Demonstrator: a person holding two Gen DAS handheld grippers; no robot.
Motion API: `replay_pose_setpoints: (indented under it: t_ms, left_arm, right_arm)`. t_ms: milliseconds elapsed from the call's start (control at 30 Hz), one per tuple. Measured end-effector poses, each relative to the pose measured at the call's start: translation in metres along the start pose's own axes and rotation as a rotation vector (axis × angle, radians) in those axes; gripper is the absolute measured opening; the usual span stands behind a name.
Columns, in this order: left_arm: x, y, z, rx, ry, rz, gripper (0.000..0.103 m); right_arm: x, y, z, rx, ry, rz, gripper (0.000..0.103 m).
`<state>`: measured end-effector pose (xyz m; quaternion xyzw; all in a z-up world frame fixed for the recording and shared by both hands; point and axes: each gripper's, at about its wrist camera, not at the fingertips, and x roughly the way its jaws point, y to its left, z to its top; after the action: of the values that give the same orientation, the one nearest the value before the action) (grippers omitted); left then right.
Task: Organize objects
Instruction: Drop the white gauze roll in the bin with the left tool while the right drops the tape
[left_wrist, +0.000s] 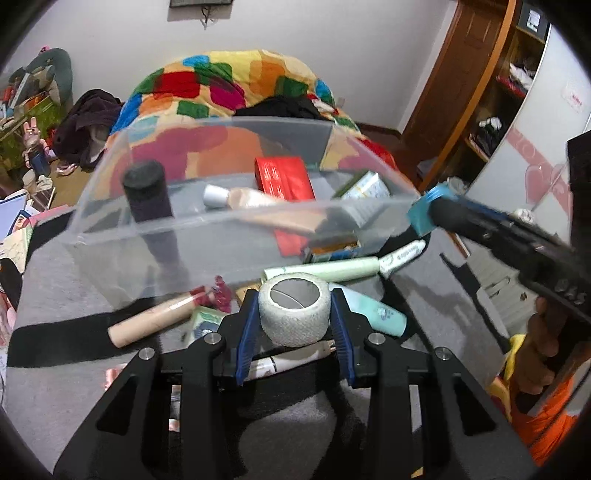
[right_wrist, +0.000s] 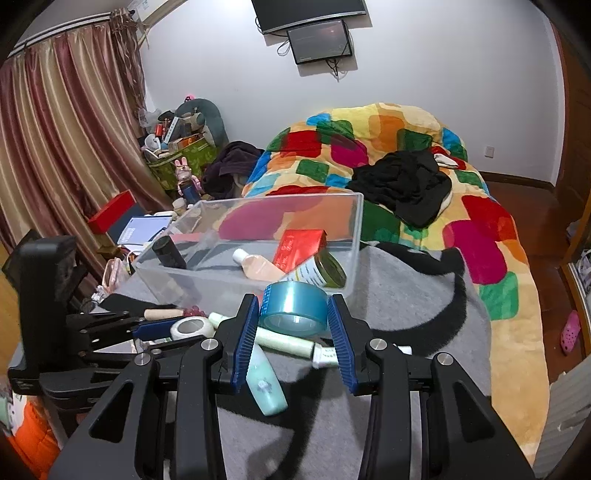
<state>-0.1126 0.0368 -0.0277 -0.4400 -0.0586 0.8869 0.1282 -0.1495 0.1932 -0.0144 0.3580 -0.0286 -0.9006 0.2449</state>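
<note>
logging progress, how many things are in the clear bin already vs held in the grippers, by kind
In the clear plastic bin:
black cylinder: 1
peach tube with white cap: 1
red box: 1
green-lidded jar: 1
Held:
white gauze roll, left gripper: 1
blue tape roll, right gripper: 1
Total: 6

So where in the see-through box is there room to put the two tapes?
Inside the clear bin, bare floor lies between the black cylinder and the pink bottle. The right end is crowded by the red box and green-lidded jar.
</note>
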Motion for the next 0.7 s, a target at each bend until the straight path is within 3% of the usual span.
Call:
replay_pose_setpoints:
  t_ms: [300, 500, 700]
  left_arm:
    - [-0.035, 0.006, 0.022, -0.013, -0.13, 0.014, 0.038]
    - [-0.037, 0.017, 0.04, -0.035, -0.167, 0.058, 0.038]
    - [-0.024, 0.025, 0.049, -0.047, -0.154, 0.087, 0.038]
  right_arm:
    - [0.019, 0.013, 0.017, -0.006, 0.002, 0.02, 0.036]
    - [0.033, 0.02, 0.029, -0.017, 0.004, 0.015, 0.036]
    - [0.053, 0.024, 0.032, -0.022, 0.04, 0.011, 0.036]
